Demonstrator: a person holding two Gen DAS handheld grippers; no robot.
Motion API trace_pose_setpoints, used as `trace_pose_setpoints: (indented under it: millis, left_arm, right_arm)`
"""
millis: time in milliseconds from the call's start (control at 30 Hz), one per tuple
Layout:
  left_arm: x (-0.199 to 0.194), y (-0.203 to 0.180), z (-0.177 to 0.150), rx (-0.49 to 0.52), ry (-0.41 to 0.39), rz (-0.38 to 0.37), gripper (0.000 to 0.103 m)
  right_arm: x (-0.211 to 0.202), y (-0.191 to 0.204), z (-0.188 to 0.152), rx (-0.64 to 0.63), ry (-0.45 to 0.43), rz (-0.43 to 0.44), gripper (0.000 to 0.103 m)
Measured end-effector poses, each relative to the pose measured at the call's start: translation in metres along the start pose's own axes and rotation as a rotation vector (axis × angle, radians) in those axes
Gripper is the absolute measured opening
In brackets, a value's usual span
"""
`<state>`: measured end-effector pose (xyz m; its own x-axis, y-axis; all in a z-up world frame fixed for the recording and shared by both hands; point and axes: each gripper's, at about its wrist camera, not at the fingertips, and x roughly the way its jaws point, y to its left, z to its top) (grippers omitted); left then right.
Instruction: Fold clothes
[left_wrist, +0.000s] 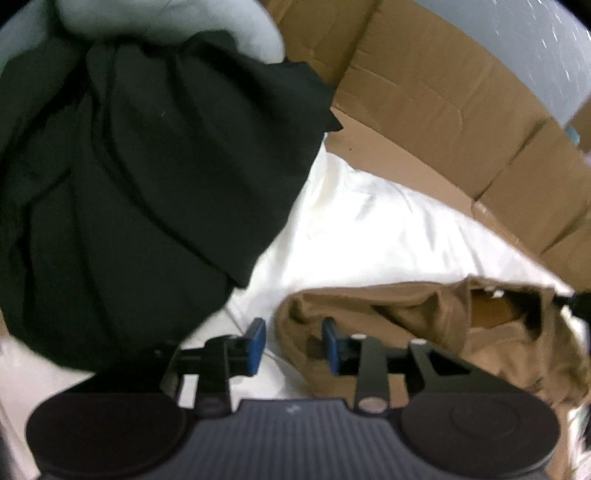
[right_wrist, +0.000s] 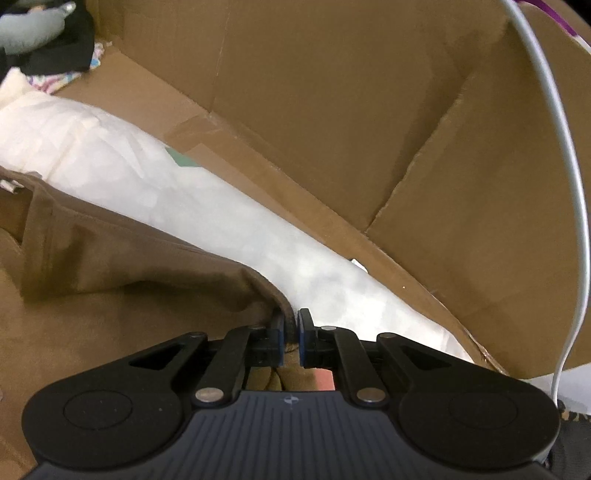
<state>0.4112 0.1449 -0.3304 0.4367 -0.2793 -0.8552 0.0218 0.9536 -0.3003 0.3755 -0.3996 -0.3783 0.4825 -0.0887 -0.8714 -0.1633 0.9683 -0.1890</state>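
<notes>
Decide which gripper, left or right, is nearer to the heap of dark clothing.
Left. The left gripper hangs just beside the dark clothing, jaws open over the brown garment. The right gripper pinches that garment's edge, the dark heap far off.

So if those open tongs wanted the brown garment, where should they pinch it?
Probably its near rounded edge, where the brown garment lies bunched on the white sheet. The left tongs already straddle that edge, so coming straight down from above should catch the raised fold; the flatter middle offers little to pinch.
</notes>
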Motion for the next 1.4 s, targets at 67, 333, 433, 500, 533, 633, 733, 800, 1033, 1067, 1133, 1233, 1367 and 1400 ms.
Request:
trace_pose_setpoints:
  millis: [67, 333, 433, 500, 533, 633, 733, 800, 1033, 1067, 1133, 1233, 1367, 1400]
  left_arm:
    - [-0.001, 0.007, -0.006, -0.077, -0.007, -0.042, 0.037]
    - [-0.005, 0.011, -0.023, -0.099, -0.025, -0.043, 0.01]
    - [-0.015, 0.011, -0.023, -0.032, -0.03, 0.034, 0.007]
    - [-0.024, 0.022, -0.022, -0.037, -0.035, 0.062, 0.006]
    - [-0.028, 0.027, -0.021, -0.039, -0.036, 0.073, 0.006]
    - [-0.037, 0.038, -0.023, -0.003, -0.026, 0.103, 0.006]
    - [-0.046, 0.046, -0.026, 0.032, -0.017, 0.123, 0.006]
    - [-0.051, 0.05, -0.026, 0.051, -0.013, 0.135, 0.006]
    - [-0.05, 0.041, -0.031, 0.123, 0.022, 0.199, 0.015]
    - [-0.051, 0.034, -0.032, 0.155, 0.015, 0.218, 0.015]
    - [-0.058, 0.026, -0.034, 0.189, -0.003, 0.216, 0.018]
    - [-0.071, 0.017, -0.038, 0.249, -0.02, 0.205, 0.027]
    - [-0.088, 0.008, -0.044, 0.335, -0.048, 0.18, 0.028]
    - [-0.091, 0.007, -0.044, 0.349, -0.054, 0.17, 0.028]
  right_arm:
    - [-0.002, -0.004, -0.004, 0.003, -0.006, 0.016, 0.019]
    - [0.001, -0.013, -0.017, 0.043, 0.01, 0.052, 0.009]
    - [0.0, -0.009, -0.015, 0.02, 0.004, 0.038, 0.006]
    - [-0.002, -0.007, -0.013, 0.011, -0.001, 0.029, 0.006]
    - [-0.003, -0.008, -0.012, 0.017, -0.005, 0.029, 0.006]
    - [-0.006, -0.011, -0.006, 0.023, -0.019, 0.035, 0.006]
    - [-0.008, -0.009, 0.0, 0.008, -0.028, 0.047, 0.005]
    - [-0.008, -0.006, 0.005, -0.011, -0.033, 0.053, 0.005]
    - [0.003, 0.007, 0.023, -0.046, -0.013, 0.02, 0.007]
    - [0.004, 0.01, 0.024, -0.056, -0.009, 0.012, 0.007]
    - [-0.001, 0.015, 0.025, -0.07, -0.031, 0.019, 0.013]
    - [-0.013, 0.019, 0.024, -0.093, -0.069, 0.053, 0.04]
    - [-0.025, 0.026, 0.026, -0.146, -0.113, 0.089, 0.041]
    - [-0.028, 0.028, 0.027, -0.156, -0.122, 0.097, 0.041]
